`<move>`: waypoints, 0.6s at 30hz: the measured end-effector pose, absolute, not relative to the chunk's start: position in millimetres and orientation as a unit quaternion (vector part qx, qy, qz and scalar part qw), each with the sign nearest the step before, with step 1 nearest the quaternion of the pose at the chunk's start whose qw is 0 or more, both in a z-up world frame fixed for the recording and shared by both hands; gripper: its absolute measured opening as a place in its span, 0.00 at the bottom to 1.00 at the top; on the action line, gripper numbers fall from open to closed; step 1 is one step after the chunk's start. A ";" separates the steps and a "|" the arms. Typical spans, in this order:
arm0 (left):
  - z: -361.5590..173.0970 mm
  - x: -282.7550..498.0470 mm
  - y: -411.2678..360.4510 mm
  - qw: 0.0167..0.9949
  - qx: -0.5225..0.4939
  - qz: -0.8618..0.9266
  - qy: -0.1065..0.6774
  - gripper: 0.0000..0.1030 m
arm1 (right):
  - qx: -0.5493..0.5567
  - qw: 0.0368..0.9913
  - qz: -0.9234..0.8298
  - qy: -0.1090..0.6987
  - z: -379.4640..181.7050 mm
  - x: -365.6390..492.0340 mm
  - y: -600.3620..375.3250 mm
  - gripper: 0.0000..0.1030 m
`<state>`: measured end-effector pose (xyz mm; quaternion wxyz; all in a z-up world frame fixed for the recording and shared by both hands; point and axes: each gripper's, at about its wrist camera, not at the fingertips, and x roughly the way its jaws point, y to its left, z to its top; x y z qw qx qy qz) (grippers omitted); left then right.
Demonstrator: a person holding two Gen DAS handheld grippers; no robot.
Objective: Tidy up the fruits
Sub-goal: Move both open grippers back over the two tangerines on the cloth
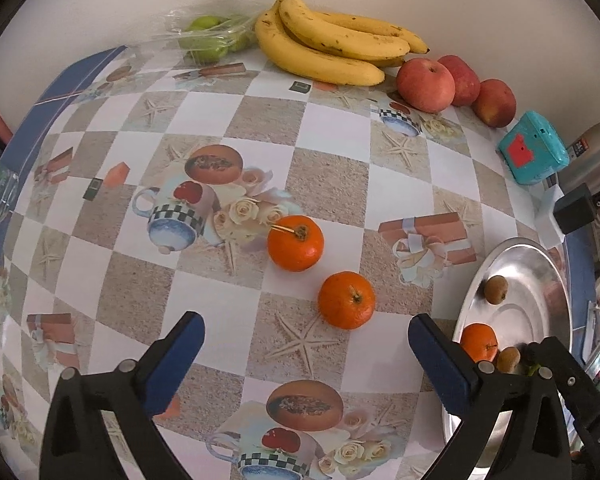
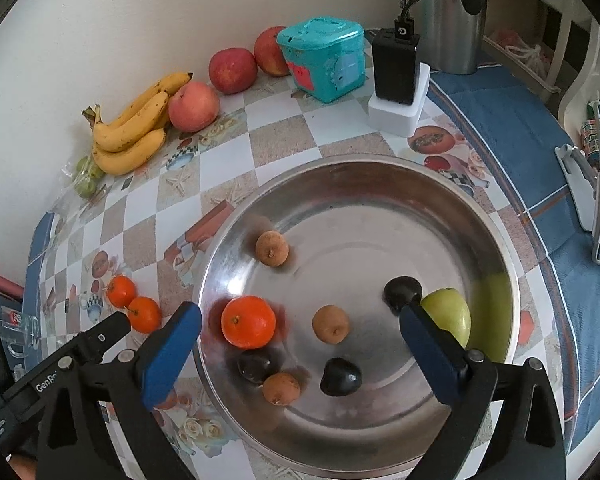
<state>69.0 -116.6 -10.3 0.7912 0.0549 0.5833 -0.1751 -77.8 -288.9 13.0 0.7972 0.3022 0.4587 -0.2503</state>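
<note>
Left wrist view is showing us the left gripper (image 1: 306, 344) hanging over the patterned tablecloth (image 1: 332, 136) with its blue pads (image 1: 180, 356) spread wide and nothing between them; two oranges (image 1: 296, 243) are lying side by side on the cloth just ahead of the fingers, the nearer one at about one o'clock; we are seeing bananas (image 1: 328, 40) at twelve o'clock against the wall, red apples (image 1: 426, 85) at one o'clock, and bagged green fruit (image 1: 206, 36) at eleven. Right wrist view is giving us the right gripper (image 2: 300, 334) hovering over the steel bowl (image 2: 380, 176), jaws likewise wide apart and gripping nothing; inside the bowl an orange (image 2: 248, 322) is lying by the left pad, with small brown fruits (image 2: 272, 249) around it, dark plums (image 2: 340, 377) lower down, and a green apple (image 2: 450, 312) at three o'clock behind the right pad; a teal box (image 2: 324, 60) is standing at twelve o'clock.
</note>
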 end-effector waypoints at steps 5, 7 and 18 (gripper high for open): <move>-9.3 69.6 -115.7 0.792 0.060 -0.175 0.581 1.00 | 0.302 0.800 -0.250 0.453 14.0 -77.3 -287.7 0.97; -8.2 69.6 -115.4 0.795 0.064 -0.175 0.578 1.00 | 0.307 0.799 -0.250 0.452 13.1 -77.6 -288.1 0.97; 0.1 75.9 -99.9 0.811 0.079 -0.153 0.559 1.00 | 0.295 0.796 -0.240 0.471 8.1 -70.9 -281.6 0.97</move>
